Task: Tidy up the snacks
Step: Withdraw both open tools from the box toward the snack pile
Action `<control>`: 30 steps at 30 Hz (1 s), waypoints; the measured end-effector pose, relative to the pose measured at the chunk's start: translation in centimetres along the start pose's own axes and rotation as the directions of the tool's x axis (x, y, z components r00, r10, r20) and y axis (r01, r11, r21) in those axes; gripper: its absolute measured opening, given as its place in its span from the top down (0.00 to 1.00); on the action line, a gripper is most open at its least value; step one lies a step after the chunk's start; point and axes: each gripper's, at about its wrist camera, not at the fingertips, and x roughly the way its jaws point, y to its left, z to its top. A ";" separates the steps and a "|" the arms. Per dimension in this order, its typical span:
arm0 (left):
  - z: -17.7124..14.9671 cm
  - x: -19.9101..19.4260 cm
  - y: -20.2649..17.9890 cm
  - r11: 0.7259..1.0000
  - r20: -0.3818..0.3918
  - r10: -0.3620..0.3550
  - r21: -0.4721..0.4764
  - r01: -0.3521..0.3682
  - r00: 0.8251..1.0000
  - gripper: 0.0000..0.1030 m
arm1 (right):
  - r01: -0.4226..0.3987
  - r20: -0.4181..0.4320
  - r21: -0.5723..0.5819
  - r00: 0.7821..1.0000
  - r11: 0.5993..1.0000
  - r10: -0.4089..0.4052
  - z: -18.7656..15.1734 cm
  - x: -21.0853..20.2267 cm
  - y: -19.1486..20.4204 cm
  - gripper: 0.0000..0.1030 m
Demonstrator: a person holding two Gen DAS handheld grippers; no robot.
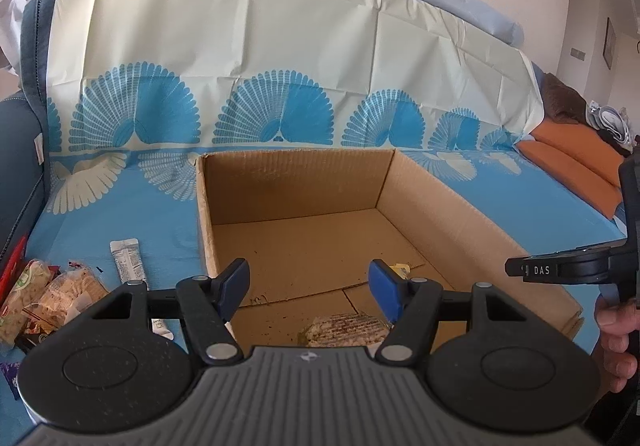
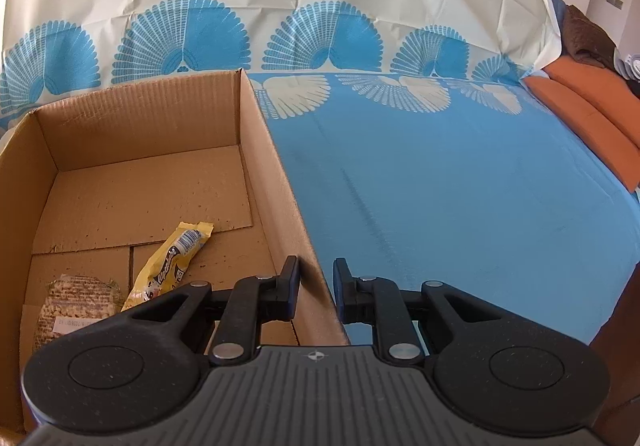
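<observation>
The right hand-held gripper point(image 2: 316, 286) pinches the cardboard box point(image 2: 276, 149) wall to steady it; the left hand-held gripper point(image 1: 310, 286) hangs wide, empty, over the box.

Box point(image 2: 276, 149) on sheet point(image 2: 460, 185); two snack packets point(image 2: 168, 266) inside near front; snack pile point(image 1: 48, 294) left of box
</observation>
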 end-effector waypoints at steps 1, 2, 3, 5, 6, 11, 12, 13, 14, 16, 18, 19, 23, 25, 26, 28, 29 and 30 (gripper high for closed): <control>0.0 -0.1 0.0 1.000 0.007 -0.004 0.001 0.004 1.000 0.31 | -0.003 0.001 0.003 1.000 1.000 0.003 0.0 0.0 0.0 0.82; 0.1 -0.3 0.0 1.000 0.012 -0.007 0.003 0.007 1.000 0.31 | -0.004 0.005 0.006 1.000 1.000 0.004 0.0 -0.1 -0.1 0.82; 0.1 -0.5 0.0 1.000 0.020 -0.011 0.004 0.011 1.000 0.31 | 0.002 0.015 0.004 1.000 1.000 -0.002 0.0 -0.3 -0.1 0.81; 0.3 -1.0 -0.1 1.000 0.038 -0.022 0.006 0.022 0.999 0.31 | 0.025 0.036 -0.004 0.999 1.000 -0.025 0.1 -0.6 0.1 0.70; 0.3 -1.3 -0.1 1.000 0.049 -0.028 0.010 0.028 0.998 0.31 | 0.027 0.044 -0.005 0.999 1.000 -0.027 0.1 -0.8 0.2 0.63; 0.3 -3.0 0.1 0.998 0.089 -0.034 0.051 0.030 0.995 0.39 | -0.002 0.108 -0.013 0.994 1.000 0.004 0.2 -2.2 1.4 0.60; 0.2 -3.3 0.0 0.998 0.091 -0.028 0.067 0.022 0.995 0.43 | -0.009 0.122 -0.015 0.992 1.000 0.011 0.2 -2.6 1.8 0.58; 0.1 -3.6 -0.1 0.996 0.094 -0.024 0.083 0.017 0.995 0.46 | -0.017 0.139 -0.017 0.990 1.000 0.019 0.2 -3.0 2.2 0.56; 0.1 -3.9 0.1 0.996 0.094 -0.029 0.092 0.021 0.995 0.54 | -0.025 0.157 -0.020 0.987 0.999 0.028 0.2 -3.4 2.6 0.55; 0.0 -4.6 0.6 0.994 0.089 -0.053 0.103 0.044 0.995 0.64 | -0.040 0.188 -0.026 0.981 0.999 0.044 0.1 -4.2 3.5 0.52; 0.3 -5.2 1.4 0.993 0.082 -0.068 0.105 0.059 0.994 0.72 | -0.065 0.205 -0.026 0.976 0.998 0.069 0.0 -4.9 4.5 0.52; 0.4 -5.5 1.9 0.992 0.080 -0.070 0.106 0.061 0.994 0.73 | -0.080 0.213 -0.025 0.973 0.996 0.084 -0.1 -5.3 5.1 0.52; 1.3 -6.3 4.2 0.989 0.077 -0.037 0.149 0.026 0.996 0.74 | -0.169 0.264 -0.037 0.949 0.985 0.172 -0.6 -7.1 7.6 0.53; 1.6 -6.1 6.0 0.985 0.068 0.008 0.172 -0.019 0.998 0.74 | -0.216 0.290 -0.059 0.931 0.975 0.224 -0.8 -8.0 9.1 0.56; 1.6 -6.0 7.0 0.985 0.063 0.027 0.170 -0.037 0.998 0.74 | -0.237 0.296 -0.075 0.922 0.969 0.248 -1.0 -8.3 9.9 0.58; 1.0 -5.7 9.8 0.987 0.048 0.076 0.136 -0.082 0.996 0.74 | -0.291 0.298 -0.109 0.903 0.950 0.311 -1.3 -8.8 11.7 0.64; 0.5 -5.7 11.2 0.989 0.035 0.098 0.104 -0.101 0.995 0.74 | -0.313 0.298 -0.127 0.893 0.941 0.337 -1.4 -9.1 12.6 0.64; -0.1 -5.6 12.7 0.990 0.008 0.120 0.069 -0.120 0.993 0.74 | -0.331 0.300 -0.149 0.883 0.932 0.362 -1.6 -9.3 13.5 0.66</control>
